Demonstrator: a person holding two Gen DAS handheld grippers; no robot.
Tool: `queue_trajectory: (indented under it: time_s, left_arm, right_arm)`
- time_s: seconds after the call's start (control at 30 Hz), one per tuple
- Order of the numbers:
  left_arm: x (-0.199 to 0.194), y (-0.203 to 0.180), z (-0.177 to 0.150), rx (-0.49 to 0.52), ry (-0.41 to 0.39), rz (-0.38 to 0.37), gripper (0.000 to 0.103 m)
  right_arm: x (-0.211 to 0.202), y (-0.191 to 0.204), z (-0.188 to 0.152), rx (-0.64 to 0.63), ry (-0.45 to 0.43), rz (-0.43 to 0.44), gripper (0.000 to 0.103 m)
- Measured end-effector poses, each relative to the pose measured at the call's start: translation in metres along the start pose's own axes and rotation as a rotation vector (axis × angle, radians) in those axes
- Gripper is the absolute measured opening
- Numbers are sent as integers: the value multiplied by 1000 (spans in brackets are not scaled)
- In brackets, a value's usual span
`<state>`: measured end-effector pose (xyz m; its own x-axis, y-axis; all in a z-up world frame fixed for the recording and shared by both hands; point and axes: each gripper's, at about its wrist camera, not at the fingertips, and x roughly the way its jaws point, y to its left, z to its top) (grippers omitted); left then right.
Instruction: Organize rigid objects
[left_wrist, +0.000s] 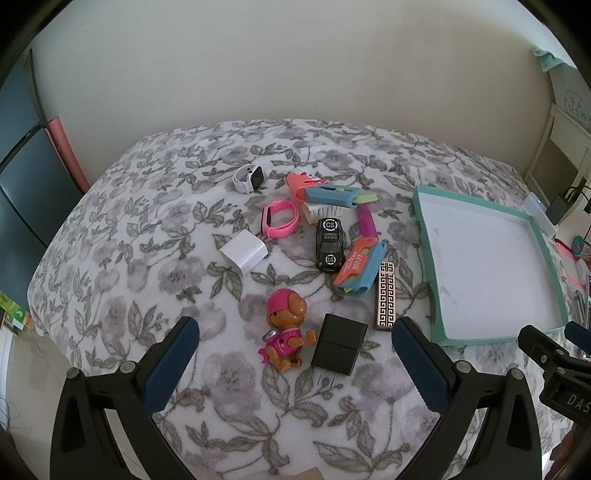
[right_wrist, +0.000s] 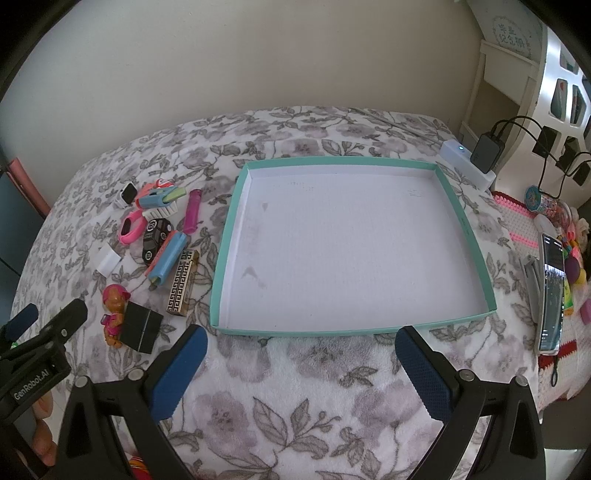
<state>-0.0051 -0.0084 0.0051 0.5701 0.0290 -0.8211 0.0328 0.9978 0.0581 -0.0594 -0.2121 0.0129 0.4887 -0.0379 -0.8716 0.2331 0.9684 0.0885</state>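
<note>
A teal-rimmed white tray (right_wrist: 476, 254) (left_wrist: 424, 236) lies empty on the floral blanket. To its left lie scattered items: a black charger (left_wrist: 339, 344) (right_wrist: 142, 328), a pink toy dog (left_wrist: 286, 328) (right_wrist: 113, 308), a patterned lighter (left_wrist: 385, 296) (right_wrist: 181, 282), a black toy car (left_wrist: 329, 244), a white cube adapter (left_wrist: 243, 252), a pink wristband (left_wrist: 280, 218), a white watch (left_wrist: 248, 178), blue and orange utility knives (left_wrist: 360, 271). My left gripper (left_wrist: 295, 354) hangs open just above the charger and dog. My right gripper (right_wrist: 301, 365) is open before the tray's near edge.
A white power strip (right_wrist: 467, 164) with black plugs sits beyond the tray's far right corner. A phone (right_wrist: 552, 291) and small toys lie on a crocheted mat at the right. A wall stands behind the bed; a shelf unit (right_wrist: 517, 74) is at right.
</note>
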Motion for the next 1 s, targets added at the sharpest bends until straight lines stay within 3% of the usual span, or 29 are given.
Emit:
queue_trajectory:
  time_s: [0.8, 1.0]
  left_arm:
    - [4, 0, 1, 3, 22, -23, 103]
    - [12, 18, 11, -62, 50, -52, 103]
  right_arm:
    - [1, 0, -1, -2, 5, 1, 103]
    - [4, 4, -2, -20, 13, 5, 103]
